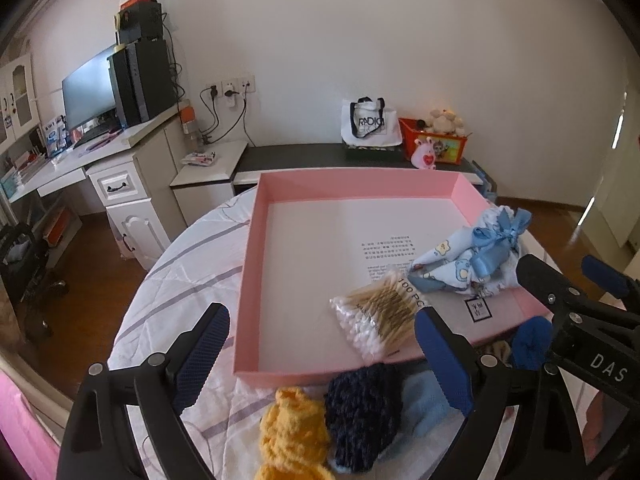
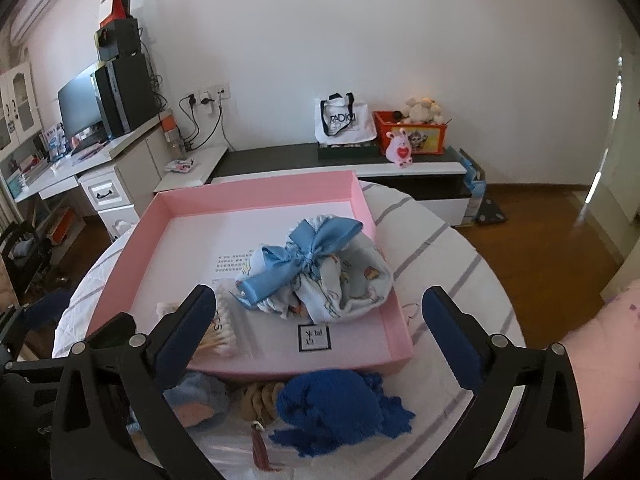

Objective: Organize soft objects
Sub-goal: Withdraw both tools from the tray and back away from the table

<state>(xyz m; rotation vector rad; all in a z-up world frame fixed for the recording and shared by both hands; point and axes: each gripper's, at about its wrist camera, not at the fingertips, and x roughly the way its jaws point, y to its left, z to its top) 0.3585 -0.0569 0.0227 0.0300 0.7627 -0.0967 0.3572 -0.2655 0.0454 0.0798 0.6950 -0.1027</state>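
Observation:
A shallow pink box (image 1: 249, 240) (image 2: 132, 248) lies on the round table. Inside it are a printed cloth bundle with a blue bow (image 1: 476, 258) (image 2: 316, 272) and a packet of cotton swabs (image 1: 380, 316) (image 2: 222, 334). In front of the box lie an orange knit piece (image 1: 292, 436), a dark navy knit piece (image 1: 362, 408), a light blue piece (image 1: 424, 404) (image 2: 196, 396), a royal blue knit piece (image 1: 530, 342) (image 2: 336, 408) and a brown braided piece (image 2: 260, 398). My left gripper (image 1: 322, 354) is open above the orange and navy pieces. My right gripper (image 2: 320, 332) (image 1: 568, 276) is open above the royal blue piece.
The table has a white cloth with grey stripes (image 1: 180, 284) (image 2: 436, 264). Behind it stand a low dark bench (image 1: 320, 156) with a tote bag (image 1: 370, 124) and an orange toy box (image 1: 434, 140). A white desk with a monitor (image 1: 88, 92) is at left. Wooden floor surrounds the table.

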